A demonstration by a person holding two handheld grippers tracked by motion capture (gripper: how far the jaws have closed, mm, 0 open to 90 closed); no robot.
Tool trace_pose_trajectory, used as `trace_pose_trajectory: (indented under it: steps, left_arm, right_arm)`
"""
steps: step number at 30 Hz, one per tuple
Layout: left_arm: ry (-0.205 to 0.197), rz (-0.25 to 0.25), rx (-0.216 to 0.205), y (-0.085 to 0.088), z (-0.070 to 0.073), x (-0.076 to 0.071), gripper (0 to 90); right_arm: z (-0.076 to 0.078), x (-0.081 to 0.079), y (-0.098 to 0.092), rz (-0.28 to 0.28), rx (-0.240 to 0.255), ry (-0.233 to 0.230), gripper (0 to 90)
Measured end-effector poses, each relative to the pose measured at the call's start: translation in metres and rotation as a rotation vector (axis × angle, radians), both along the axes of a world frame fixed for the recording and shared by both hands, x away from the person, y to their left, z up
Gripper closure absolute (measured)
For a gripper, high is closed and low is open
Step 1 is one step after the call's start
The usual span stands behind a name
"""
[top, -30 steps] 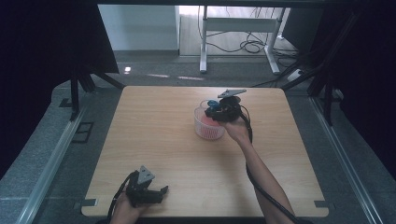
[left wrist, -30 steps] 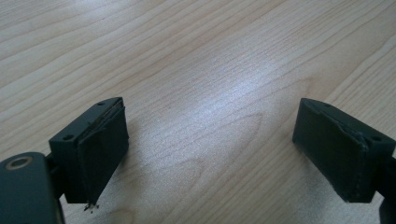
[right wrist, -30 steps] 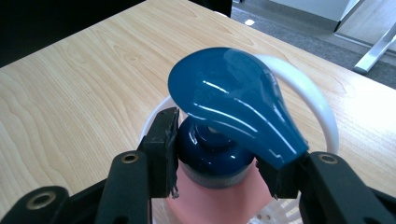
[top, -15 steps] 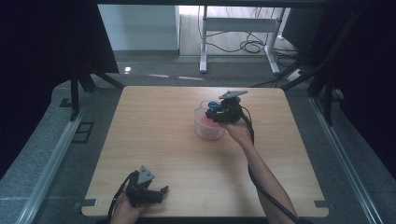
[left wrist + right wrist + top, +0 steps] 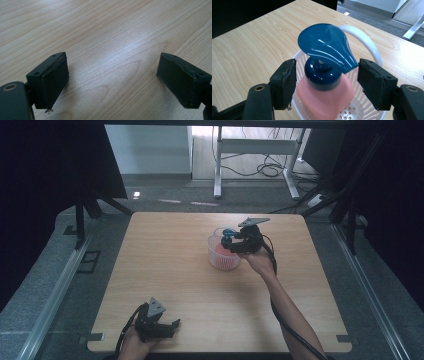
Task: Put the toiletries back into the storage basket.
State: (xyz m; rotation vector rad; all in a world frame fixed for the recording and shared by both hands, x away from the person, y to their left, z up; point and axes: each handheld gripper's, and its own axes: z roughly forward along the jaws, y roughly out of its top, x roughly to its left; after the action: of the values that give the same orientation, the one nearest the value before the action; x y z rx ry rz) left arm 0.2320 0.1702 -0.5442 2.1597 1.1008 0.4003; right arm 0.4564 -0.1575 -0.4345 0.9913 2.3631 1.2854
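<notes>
Over the white basket, the right gripper (image 5: 325, 82) lets go of a pink pump bottle.

Between its jaws, which have just been opening, stands the pink bottle (image 5: 325, 100) with its dark blue pump head (image 5: 325, 47); a gap shows on each side of the blue collar, so the pads no longer press on it. The bottle sits upright in the white perforated basket (image 5: 223, 255), near the far right part of the wooden table (image 5: 165, 270). The placing looks done; what seems left is for the hand to draw back clear of the pump without tipping it. Near the table's front edge, the left gripper (image 5: 159, 324) rests with its jaws wide apart and nothing between them, well apart from the basket.
</notes>
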Motion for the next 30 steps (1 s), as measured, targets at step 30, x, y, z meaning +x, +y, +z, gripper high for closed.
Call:
trace_pose_trajectory:
  steps: [30]
  left_arm:
    - [0.000,0.001,-0.003,0.000,0.000,0.000,10.2]
  right_arm:
    - [0.011,-0.029,-0.009,0.056,-0.007,-0.027,26.8]
